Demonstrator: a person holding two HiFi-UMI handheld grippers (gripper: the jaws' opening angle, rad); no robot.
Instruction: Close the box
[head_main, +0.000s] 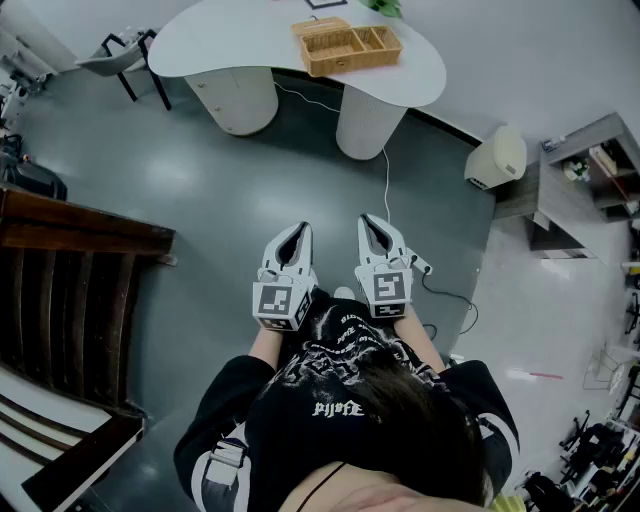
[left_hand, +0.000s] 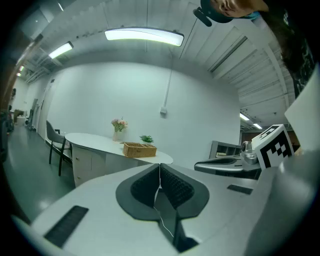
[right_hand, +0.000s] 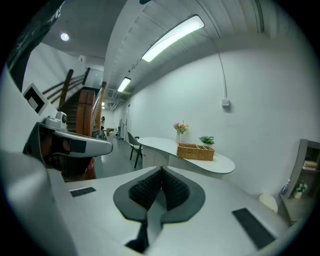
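Observation:
A woven wicker box (head_main: 346, 45) with inner compartments stands on the far end of a white curved table (head_main: 230, 45); it also shows small in the left gripper view (left_hand: 139, 149) and the right gripper view (right_hand: 195, 151). My left gripper (head_main: 297, 231) and right gripper (head_main: 369, 223) are held side by side close to the person's chest, over the grey floor and well short of the table. Both have their jaws pressed together with nothing between them.
A dark wooden staircase (head_main: 70, 300) rises at the left. A chair (head_main: 118, 55) stands by the table's left end. A white cable (head_main: 385, 175) runs across the floor from the table. A cream bin (head_main: 497, 157) and grey shelving (head_main: 590, 170) are at the right.

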